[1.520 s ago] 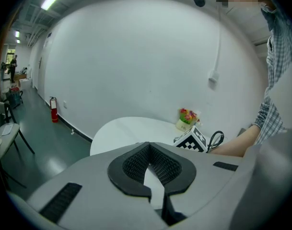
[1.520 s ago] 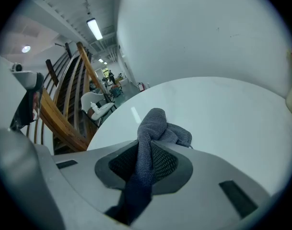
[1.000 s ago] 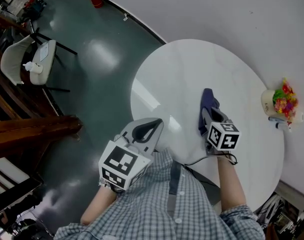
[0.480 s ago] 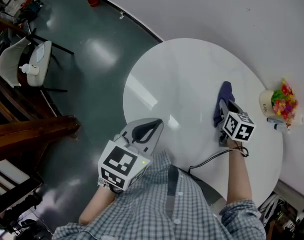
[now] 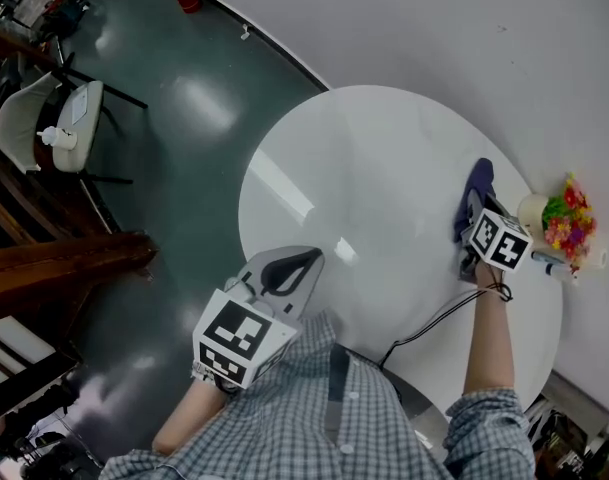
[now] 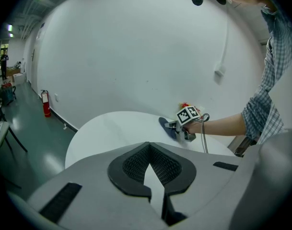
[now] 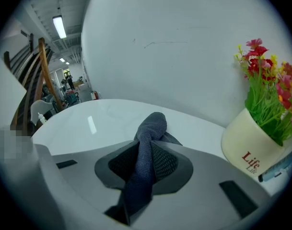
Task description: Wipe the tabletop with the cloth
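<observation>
A round white table (image 5: 364,168) fills the middle of the head view. A dark blue-grey cloth (image 5: 478,183) lies on it near its right rim. My right gripper (image 5: 471,208) is shut on the cloth's near end, and the rest trails ahead of the jaws. In the right gripper view the cloth (image 7: 153,126) runs up between the pads of that gripper (image 7: 146,146) onto the tabletop. My left gripper (image 5: 302,255) hovers at the table's near edge, shut and holding nothing. The left gripper view shows its jaws (image 6: 149,145) closed, with the cloth (image 6: 166,125) far across the table (image 6: 117,128).
A cream pot of coloured flowers (image 5: 537,208) stands just right of the cloth, close ahead in the right gripper view (image 7: 249,138). A pen-like object (image 5: 549,261) lies beside it. A white wall curves behind the table. A chair (image 5: 54,118) and wooden railing (image 5: 64,258) stand on the floor at left.
My right gripper has dragged the cloth to the right across the tabletop, up beside the flower pot. The left gripper has stayed nearly where it was.
</observation>
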A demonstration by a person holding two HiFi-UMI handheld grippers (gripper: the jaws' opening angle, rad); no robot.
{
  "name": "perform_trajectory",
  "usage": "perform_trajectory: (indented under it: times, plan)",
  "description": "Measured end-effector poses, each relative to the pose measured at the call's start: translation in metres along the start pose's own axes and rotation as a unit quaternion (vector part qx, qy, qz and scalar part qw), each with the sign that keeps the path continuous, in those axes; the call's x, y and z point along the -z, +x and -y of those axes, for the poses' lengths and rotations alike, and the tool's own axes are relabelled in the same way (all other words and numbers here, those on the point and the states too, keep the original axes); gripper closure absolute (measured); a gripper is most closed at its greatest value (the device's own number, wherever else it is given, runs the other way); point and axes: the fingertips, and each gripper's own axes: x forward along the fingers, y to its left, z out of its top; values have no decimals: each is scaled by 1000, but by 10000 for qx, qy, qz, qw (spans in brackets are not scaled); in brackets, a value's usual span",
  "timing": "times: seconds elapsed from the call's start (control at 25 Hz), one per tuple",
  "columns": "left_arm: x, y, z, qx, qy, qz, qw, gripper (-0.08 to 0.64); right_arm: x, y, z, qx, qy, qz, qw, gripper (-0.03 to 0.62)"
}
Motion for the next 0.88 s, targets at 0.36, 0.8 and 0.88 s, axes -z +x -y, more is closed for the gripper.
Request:
perform_trajectory:
  times: [0.36,0.8,0.88]
  plan:
    - [0,7,-6,-100,-125,5,9999,554,-28,26,41,322,399,60,9987,525]
    - [4,-5,-12,-255,-325,158,9990,554,-39,38,-1,-157,488,122,9986,526]
    - [5,-9,-13,-283,-354,183,9988,554,-40,40,-15,-287,436,117,9986,526]
